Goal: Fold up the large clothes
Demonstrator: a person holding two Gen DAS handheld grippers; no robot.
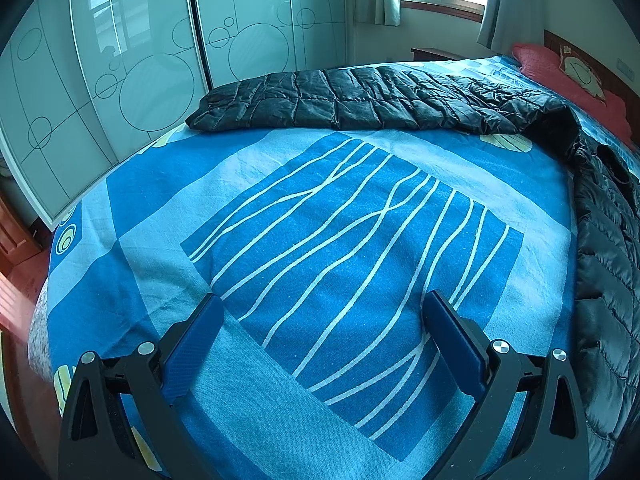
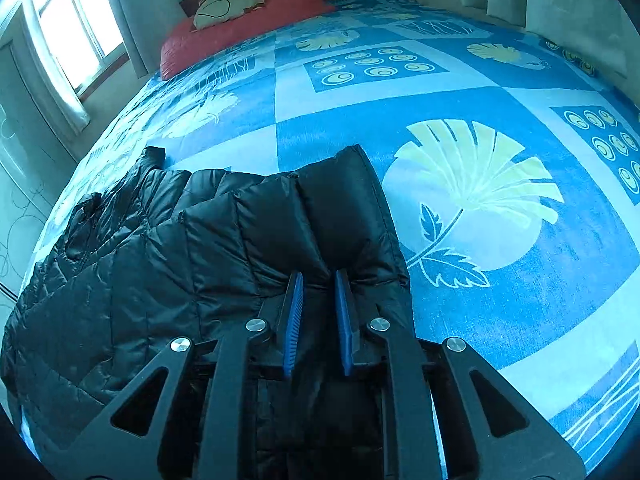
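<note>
Two tools at work: right hand-held gripper [image 2: 316,280] pinches the black jacket [image 2: 168,248] narrowly; left hand-held gripper [image 1: 324,308] hovers wide above the bed [image 1: 320,220].

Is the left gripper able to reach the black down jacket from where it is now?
Probably yes: the left gripper is open over the bare bedsheet, and nothing lies between it and the black down jacket.

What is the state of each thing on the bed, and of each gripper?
Jacket: spread out on the bed, not yet folded; one end pinched by the right gripper.
Left gripper: open, holds nothing, above the bedsheet.
Right gripper: shut on the jacket.
Pillow: lying at the head of the bed.
</note>
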